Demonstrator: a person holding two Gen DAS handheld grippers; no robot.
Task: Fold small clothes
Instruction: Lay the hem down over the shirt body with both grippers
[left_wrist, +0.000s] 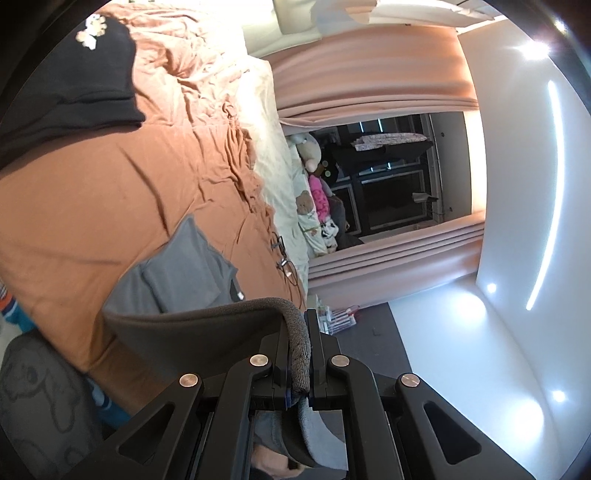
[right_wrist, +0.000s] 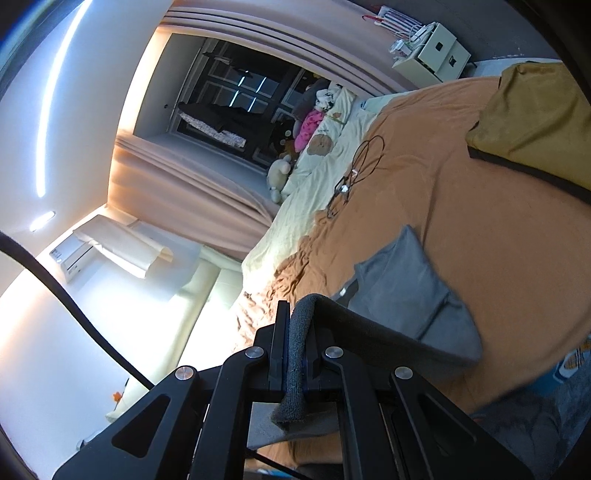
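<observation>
Between the two black fingers of the left gripper (left_wrist: 299, 354) a rolled grey knit hem is pinched tight, and the two fingers of the right gripper (right_wrist: 295, 350) are pressed in the same way on a matching stretch of hem, so one small grey knitted garment (left_wrist: 177, 269) is held at two points along its edge. From each pinch the dark inner side of the cloth sweeps out in a taut band, while the rest of the garment (a lighter grey, with a folded panel and a small white tag) lies on the rust-orange bedsheet (left_wrist: 110, 192) just beyond the fingers. The part of the garment below the jaws is cut off by the gripper frames, so its full shape cannot be made out. There is one black garment with a white print (left_wrist: 74, 74) lying well apart on the sheet in the left wrist view, and one mustard-yellow cushion with a dark edge (right_wrist: 532, 122) near the sheet's far side in the right wrist view. One thin black cable loop (right_wrist: 354, 173) lies on the sheet near the cream quilt (right_wrist: 325, 173), beyond the grey garment. A cluster of soft toys (right_wrist: 306, 125), too small to count, sits by the dark window (right_wrist: 229, 92), which two pink curtains (left_wrist: 369, 74) frame. A grey cartoon-print cloth (left_wrist: 37, 398) fills the lower left of the left wrist view, blurred and only partly shown.
</observation>
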